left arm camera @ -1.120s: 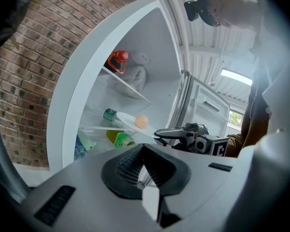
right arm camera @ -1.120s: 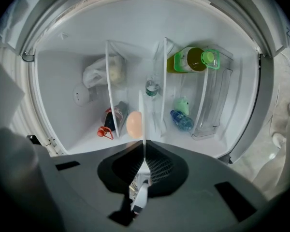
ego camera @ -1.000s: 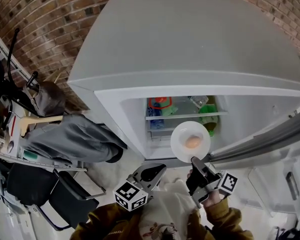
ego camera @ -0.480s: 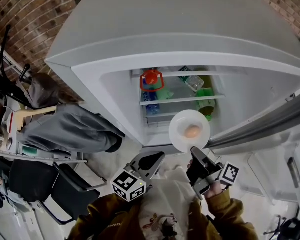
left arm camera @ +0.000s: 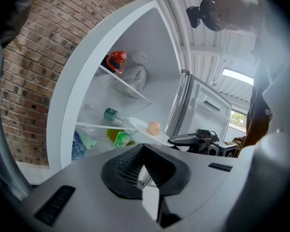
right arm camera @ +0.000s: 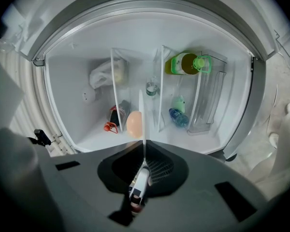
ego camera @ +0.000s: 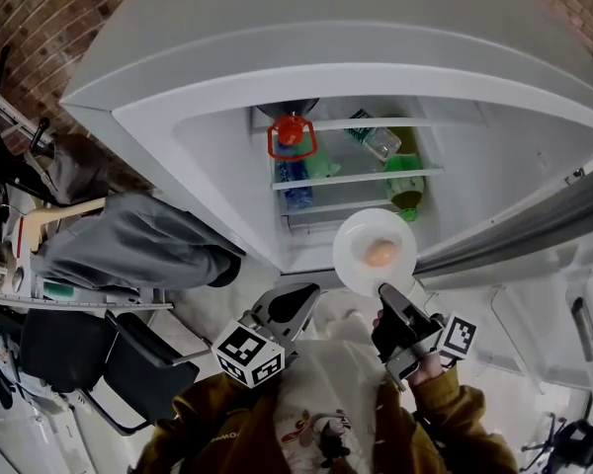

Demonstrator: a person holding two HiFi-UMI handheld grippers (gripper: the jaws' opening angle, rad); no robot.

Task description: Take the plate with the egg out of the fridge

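The fridge [ego camera: 178, 156] stands open with its door [ego camera: 534, 230] swung out to the right, and the plate [ego camera: 356, 265] with the egg [ego camera: 380, 253] hangs at the mouth of the opening, low and toward the right. In the head view the plate's right rim lies close to the door's inner edge, and its near rim overlaps the bottom lip of the opening. To its left the opening is free as far as the left wall. Behind the plate the glass shelves [ego camera: 351, 178] carry a red-capped jug [ego camera: 292, 138], a blue bottle [ego camera: 295, 188], a clear bottle [ego camera: 373, 138] lying on its side and a green bottle [ego camera: 405, 184]; all sit well back from the plate. Left of the fridge, a brick wall [ego camera: 40, 38], a heap of grey cloth [ego camera: 128, 255] and a black chair [ego camera: 99, 373] crowd the floor on that side. The right gripper [ego camera: 384, 292] reaches forward from the person's chest and is clamped on the plate's near rim. Its own view shows the plate [right arm camera: 141, 111] edge-on as a thin white line running into the closed jaws, with the egg [right arm camera: 134, 123] just left of that line. The right hand [ego camera: 427, 368] holds the gripper from below, sleeve bent at the wrist. The left gripper [ego camera: 298, 297] is held near the body, left of the plate and apart from it, pointing toward the fridge; its jaws are together with nothing between them.
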